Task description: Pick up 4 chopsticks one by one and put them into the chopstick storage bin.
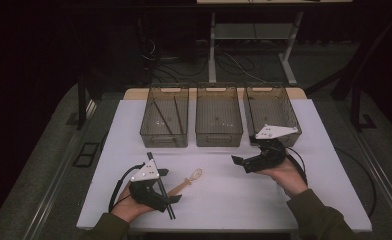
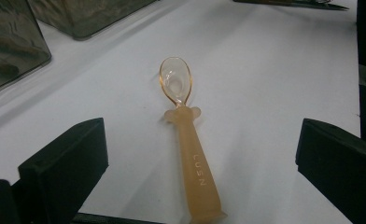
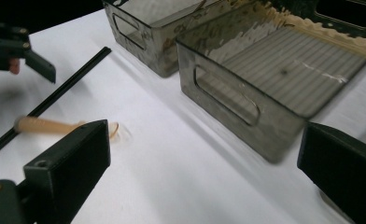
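the left gripper [image 2: 202, 163] stands wide open around the handle of an orange spoon [image 2: 186, 135] lying flat on the white table [image 1: 224, 200], pads not touching. the right gripper [image 3: 204, 177], also wide open and empty, hovers near 3 grey bins [image 1: 219, 117].

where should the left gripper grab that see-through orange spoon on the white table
Grip the translucent orange plastic spoon on its thick frosted handle, coming from the handle end with the open left gripper straddling it. The handle is straight and lies flat between the jaws; the bowl is thin, curved and farther off.
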